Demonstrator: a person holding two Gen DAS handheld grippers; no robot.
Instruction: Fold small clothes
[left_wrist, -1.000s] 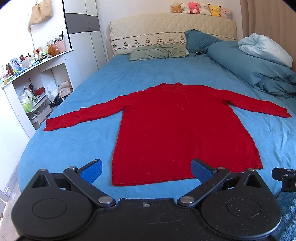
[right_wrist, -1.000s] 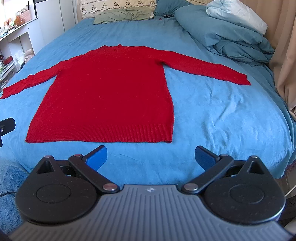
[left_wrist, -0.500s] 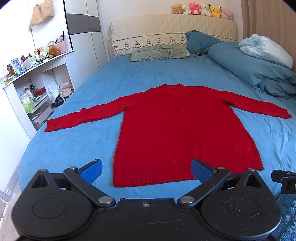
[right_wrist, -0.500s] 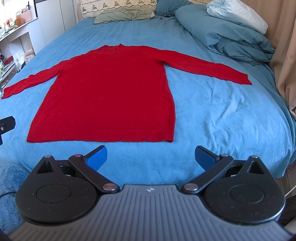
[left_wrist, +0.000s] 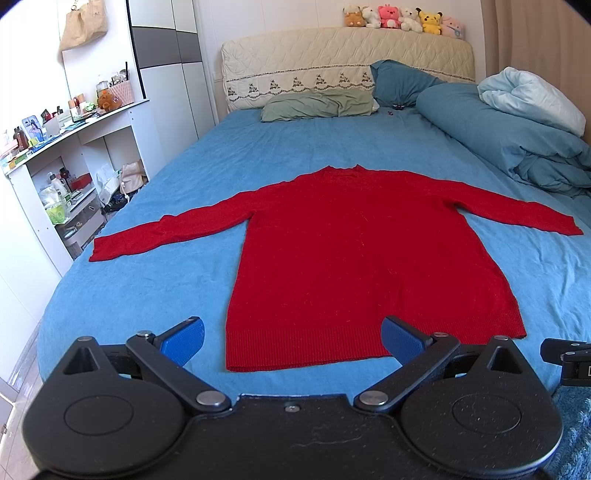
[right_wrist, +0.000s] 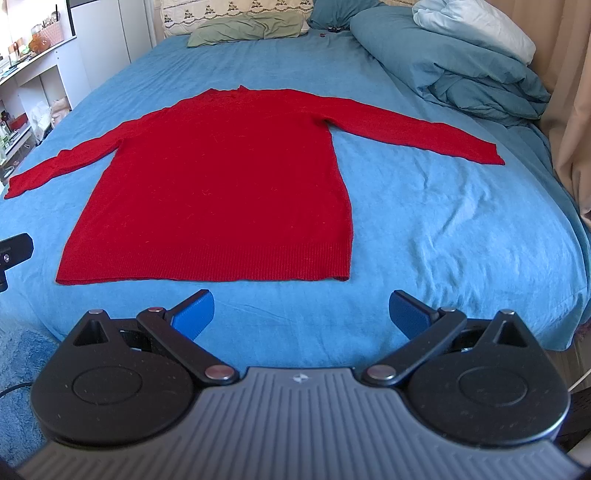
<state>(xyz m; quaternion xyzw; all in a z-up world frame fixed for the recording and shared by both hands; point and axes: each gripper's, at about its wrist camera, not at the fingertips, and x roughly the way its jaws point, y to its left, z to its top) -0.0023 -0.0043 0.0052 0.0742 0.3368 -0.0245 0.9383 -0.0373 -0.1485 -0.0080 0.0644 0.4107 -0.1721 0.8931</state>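
red sweater (left_wrist: 365, 254) flat on bed (left_wrist: 184, 295), soft, limp knit | grab hem corners or cuffs | left gripper (left_wrist: 293, 338), right gripper (right_wrist: 301, 310) spread wide, empty

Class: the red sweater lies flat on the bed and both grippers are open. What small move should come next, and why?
Probably reach the left gripper forward to the left sleeve cuff. The sweater lies spread flat, sleeves out, nothing folded yet, and both the left and the right gripper hang open and empty short of the hem.
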